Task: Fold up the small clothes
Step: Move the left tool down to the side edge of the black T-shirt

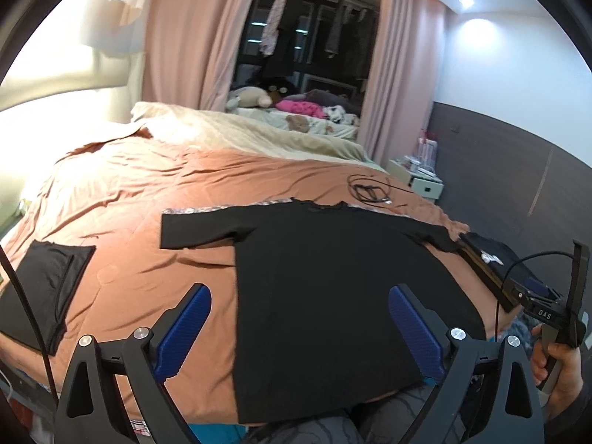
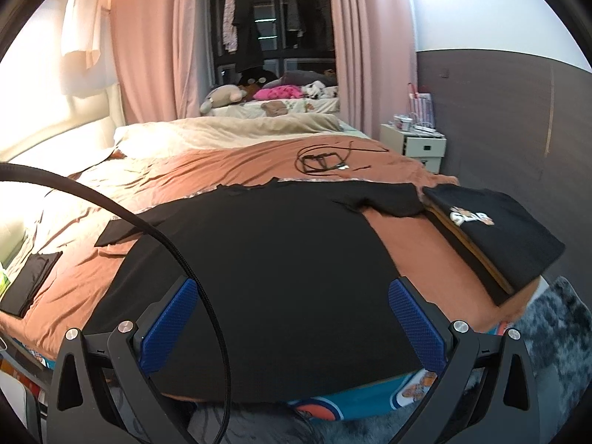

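A black T-shirt (image 1: pixel 325 281) lies spread flat on the orange bed cover (image 1: pixel 140 192), sleeves out, collar at the far side; it also shows in the right wrist view (image 2: pixel 266 259). My left gripper (image 1: pixel 299 296) is open and empty, hovering above the shirt's lower hem near its left edge. My right gripper (image 2: pixel 290 292) is open and empty above the hem, nearer its right side. The right gripper also shows at the right edge of the left wrist view (image 1: pixel 555 307), held in a hand.
A folded black garment (image 1: pixel 44 288) lies at the bed's left. A stack of folded clothes with a printed black shirt on top (image 2: pixel 492 229) lies at the right. A coiled black cable (image 2: pixel 325 159) lies beyond the collar. A white nightstand (image 2: pixel 418 144) stands at the wall.
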The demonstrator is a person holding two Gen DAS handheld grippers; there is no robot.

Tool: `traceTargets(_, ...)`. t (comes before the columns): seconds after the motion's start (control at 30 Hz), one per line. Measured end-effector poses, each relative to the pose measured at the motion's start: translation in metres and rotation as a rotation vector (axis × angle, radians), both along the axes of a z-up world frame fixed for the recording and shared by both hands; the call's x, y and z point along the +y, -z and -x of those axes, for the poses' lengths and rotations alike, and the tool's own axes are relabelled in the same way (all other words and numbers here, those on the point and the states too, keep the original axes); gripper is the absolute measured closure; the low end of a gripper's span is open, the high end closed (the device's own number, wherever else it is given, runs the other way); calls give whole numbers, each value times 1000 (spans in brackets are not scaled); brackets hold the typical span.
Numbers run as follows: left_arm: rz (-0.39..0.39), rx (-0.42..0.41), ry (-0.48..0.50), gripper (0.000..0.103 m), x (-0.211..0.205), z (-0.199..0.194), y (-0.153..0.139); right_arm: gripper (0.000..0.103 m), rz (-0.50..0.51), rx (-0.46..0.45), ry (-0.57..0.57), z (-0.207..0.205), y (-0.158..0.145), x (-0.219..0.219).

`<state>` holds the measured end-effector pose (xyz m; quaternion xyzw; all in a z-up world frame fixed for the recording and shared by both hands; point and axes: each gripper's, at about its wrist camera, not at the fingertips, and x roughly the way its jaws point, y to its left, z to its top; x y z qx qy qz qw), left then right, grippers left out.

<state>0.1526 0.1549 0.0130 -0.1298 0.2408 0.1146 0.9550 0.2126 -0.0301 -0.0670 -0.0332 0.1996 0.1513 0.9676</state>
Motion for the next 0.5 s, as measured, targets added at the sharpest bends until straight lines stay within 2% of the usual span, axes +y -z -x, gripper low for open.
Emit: traceTargets(0.5, 70, 59, -148, 12, 105, -46, 4, 0, 50, 66, -135, -96, -13, 44)
